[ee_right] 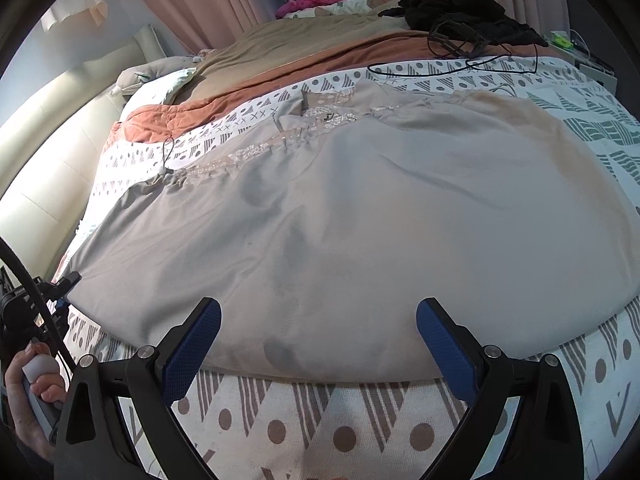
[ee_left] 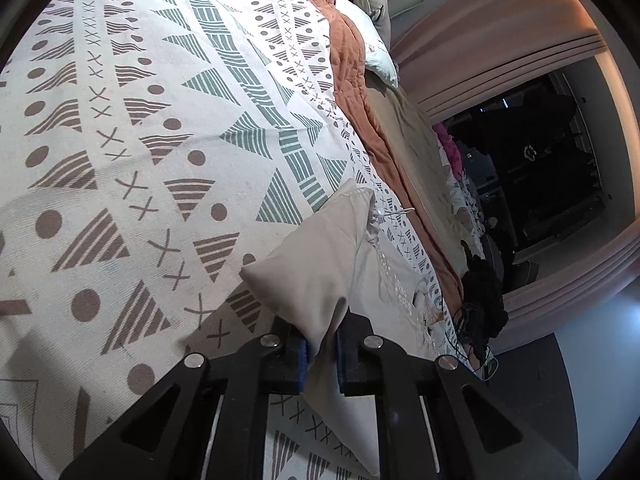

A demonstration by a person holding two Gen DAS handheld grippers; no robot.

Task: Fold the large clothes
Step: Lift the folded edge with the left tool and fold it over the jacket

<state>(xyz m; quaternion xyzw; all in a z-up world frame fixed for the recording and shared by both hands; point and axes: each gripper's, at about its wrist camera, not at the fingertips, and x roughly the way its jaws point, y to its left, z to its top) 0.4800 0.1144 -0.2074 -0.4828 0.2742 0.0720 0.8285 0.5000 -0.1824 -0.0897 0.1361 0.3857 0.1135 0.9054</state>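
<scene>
In the left wrist view, the left gripper (ee_left: pixel 322 354) sits at the bottom centre of the frame with its black arms drawn close together and its blue pads pinching a fold of the large pale grey-beige fabric garment (ee_left: pixel 320 264), which rises from the jaws in a pointed peak toward the middle of the picture. Behind it a white bedspread printed with brown and green triangles, dots and crosses (ee_left: pixel 132 152) fills the left and centre of the frame, and a rust-brown quilted blanket (ee_left: pixel 352 92) runs along its right edge, with a pale pillow (ee_left: pixel 378 56) at the upper centre. In the right wrist view, the right gripper (ee_right: pixel 318 344) stands at the bottom centre with its blue-padded fingers (ee_right: pixel 192 344) spread wide and nothing between them, hovering just over the near hem of the same garment (ee_right: pixel 360 220), which lies spread flat across the middle of the frame on the patterned bedspread (ee_right: pixel 320 428). A hand (ee_right: pixel 28 392) grips a handle at the lower left edge. A black cable (ee_right: pixel 440 66) and a dark heap of black clothing (ee_right: pixel 460 4) lie at the upper right, and pinkish curtains (ee_right: pixel 208 0) hang at the upper left.
</scene>
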